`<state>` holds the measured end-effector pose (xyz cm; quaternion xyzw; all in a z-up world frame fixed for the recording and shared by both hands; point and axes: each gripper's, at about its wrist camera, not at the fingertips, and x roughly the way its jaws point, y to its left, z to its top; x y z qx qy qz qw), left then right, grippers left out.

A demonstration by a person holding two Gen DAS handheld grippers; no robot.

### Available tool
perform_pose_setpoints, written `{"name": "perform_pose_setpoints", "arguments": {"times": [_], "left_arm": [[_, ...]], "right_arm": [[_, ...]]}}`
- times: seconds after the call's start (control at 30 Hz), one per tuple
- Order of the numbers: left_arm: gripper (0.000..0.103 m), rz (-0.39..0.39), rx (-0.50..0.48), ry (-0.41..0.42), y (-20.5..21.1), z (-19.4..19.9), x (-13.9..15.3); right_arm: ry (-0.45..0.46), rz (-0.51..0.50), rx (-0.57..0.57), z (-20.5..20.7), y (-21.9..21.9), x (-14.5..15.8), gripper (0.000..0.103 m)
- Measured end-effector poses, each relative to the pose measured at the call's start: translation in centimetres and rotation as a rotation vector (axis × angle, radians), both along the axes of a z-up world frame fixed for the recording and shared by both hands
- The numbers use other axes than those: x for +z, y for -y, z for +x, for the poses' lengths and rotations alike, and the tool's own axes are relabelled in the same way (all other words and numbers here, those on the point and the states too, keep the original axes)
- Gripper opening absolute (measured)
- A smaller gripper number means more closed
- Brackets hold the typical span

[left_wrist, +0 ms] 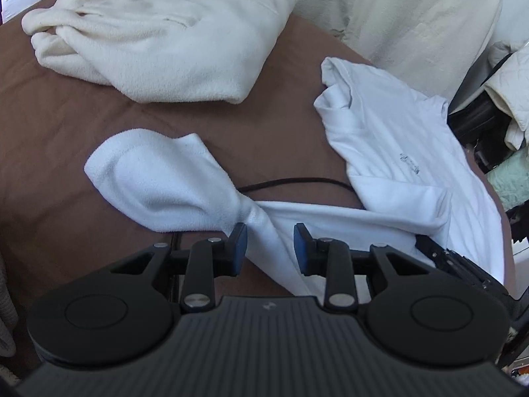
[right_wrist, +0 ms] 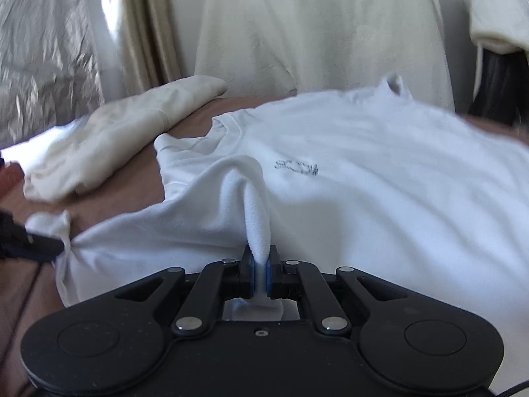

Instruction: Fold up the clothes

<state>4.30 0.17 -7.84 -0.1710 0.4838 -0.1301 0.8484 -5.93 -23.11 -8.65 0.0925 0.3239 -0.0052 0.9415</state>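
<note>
1. Plainly, the only writing is a small dark mark (right_wrist: 296, 168) on the chest of your white shirt (right_wrist: 380, 178), ahead of and slightly right of your right fingers; it is too smeared to read.
2. Your right gripper (right_wrist: 261, 273) points forward and downward over the shirt, and its fingers (right_wrist: 253, 274) are clenched on a raised fold of the white fabric, which stands up in a ridge straight ahead of them.
3. Your left gripper (left_wrist: 270, 246) tilts down toward the brown bed cover (left_wrist: 66, 125). Its fingers (left_wrist: 238, 243) stand apart with a twisted neck of the shirt (left_wrist: 390, 139) lying between and just beyond them; the left pad is at the cloth's edge, but nothing is pinched.
4. Beyond your left fingers and to their left, the shirt's sleeve end (left_wrist: 155, 178) spreads flat on the cover; its body lies ahead to the right.
5. A dark cable (left_wrist: 297, 182) runs across the cover just past the twisted neck.
6. Farther ahead and left of your left fingers rests a folded cream fleece garment (left_wrist: 158, 33).
7. From the right wrist view, the left gripper's dark tip (right_wrist: 29, 248) shows at the far left, against the bunched sleeve.
</note>
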Motion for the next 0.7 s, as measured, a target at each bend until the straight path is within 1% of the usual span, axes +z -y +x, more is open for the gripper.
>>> {"name": "perform_pose_setpoints", "arguments": {"times": [0.1,0.13,0.2,0.27,0.33,0.37,0.4,0.43,0.47,0.53,0.57,0.6,0.67,0.7], "left_arm": [[0.030,0.026,-0.047,-0.021,0.9,0.3,-0.5],[0.030,0.058,-0.079,-0.018,1.6,0.4,-0.5],[0.027,0.137,-0.120,0.014,2.8,0.1,-0.5],[0.027,0.178,-0.148,0.049,3.5,-0.2,-0.1],[0.024,0.185,-0.159,0.081,3.6,-0.5,0.3],[0.023,0.180,-0.158,0.090,3.5,-0.5,0.4],[0.018,0.176,-0.158,0.098,3.5,-0.6,0.5],[0.008,0.169,-0.159,0.103,3.4,-0.6,0.6],[0.003,0.157,-0.160,0.104,3.4,-0.6,0.6],[0.003,0.115,-0.159,0.108,3.3,-0.7,0.9],[0.003,0.092,-0.158,0.113,3.2,-0.7,1.0],[0.003,0.073,-0.157,0.118,3.2,-0.7,1.2],[0.003,0.065,-0.151,0.123,3.0,-0.7,1.2],[0.003,0.065,-0.145,0.119,2.9,-0.6,1.2]], "right_arm": [[-0.004,0.108,-0.028,0.0,1.5,-0.4,0.009],[-0.004,0.134,-0.034,0.1,2.0,-0.6,0.009],[0.005,0.177,-0.061,0.1,2.7,-0.8,0.009],[0.002,0.206,-0.105,-0.3,2.7,-0.7,0.010],[-0.011,0.175,-0.127,-0.9,1.9,0.0,0.010],[-0.002,0.137,-0.121,-1.2,1.4,0.6,0.009],[0.013,0.108,-0.111,-1.5,1.0,1.1,0.008],[0.031,0.100,-0.102,-1.9,0.7,1.7,0.007],[0.053,0.106,-0.088,-2.2,0.7,2.5,0.007],[0.126,0.118,-0.027,-3.1,0.3,4.1,0.006],[0.163,0.106,0.003,-3.4,0.2,4.9,0.006],[0.190,0.066,0.024,-3.7,-0.2,5.6,0.006],[0.186,-0.058,0.010,-3.5,-0.8,6.0,0.006],[0.172,-0.107,-0.011,-3.2,-0.8,5.6,0.006]]}}
